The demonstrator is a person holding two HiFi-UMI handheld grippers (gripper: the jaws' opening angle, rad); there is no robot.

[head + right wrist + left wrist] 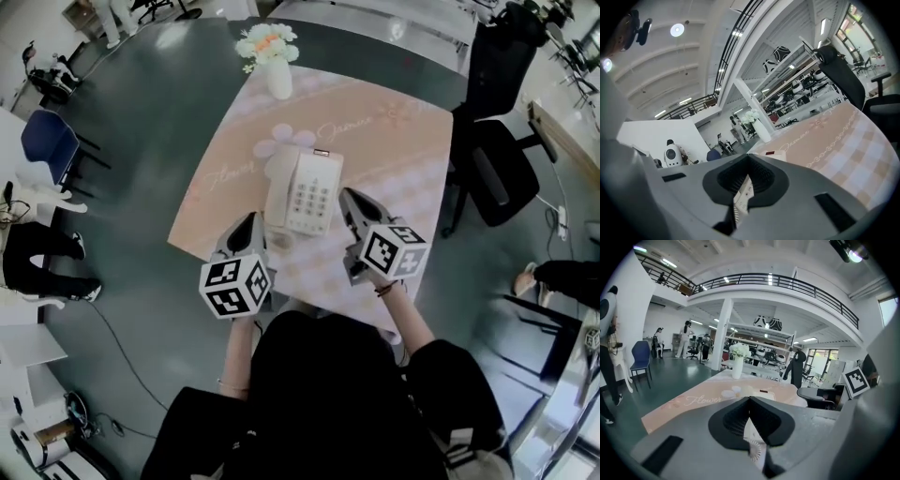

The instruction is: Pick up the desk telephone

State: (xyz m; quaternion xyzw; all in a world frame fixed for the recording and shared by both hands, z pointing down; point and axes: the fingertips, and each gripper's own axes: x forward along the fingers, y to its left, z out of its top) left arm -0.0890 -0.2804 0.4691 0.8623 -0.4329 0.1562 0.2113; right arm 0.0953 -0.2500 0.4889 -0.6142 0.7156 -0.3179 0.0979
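Note:
A cream desk telephone (pixel 313 193), with its handset (pixel 279 184) on the left and its keypad on the right, lies on the pink tablecloth (pixel 394 159). My left gripper (pixel 251 218) is shut, its tip just off the phone's near left corner. My right gripper (pixel 348 196) is also shut, close beside the phone's right edge. Whether either gripper touches the phone I cannot tell. In the left gripper view the shut jaws (pixel 750 398) hide most of the telephone (pixel 762 394). The right gripper view shows the shut jaws (pixel 749 157) with the telephone (pixel 774 155) just beyond.
A white vase of flowers (pixel 274 58) stands at the table's far edge. A black office chair (pixel 495 161) is at the right of the table, a blue chair (pixel 49 141) far left. Another person's legs (pixel 42 255) are at the left.

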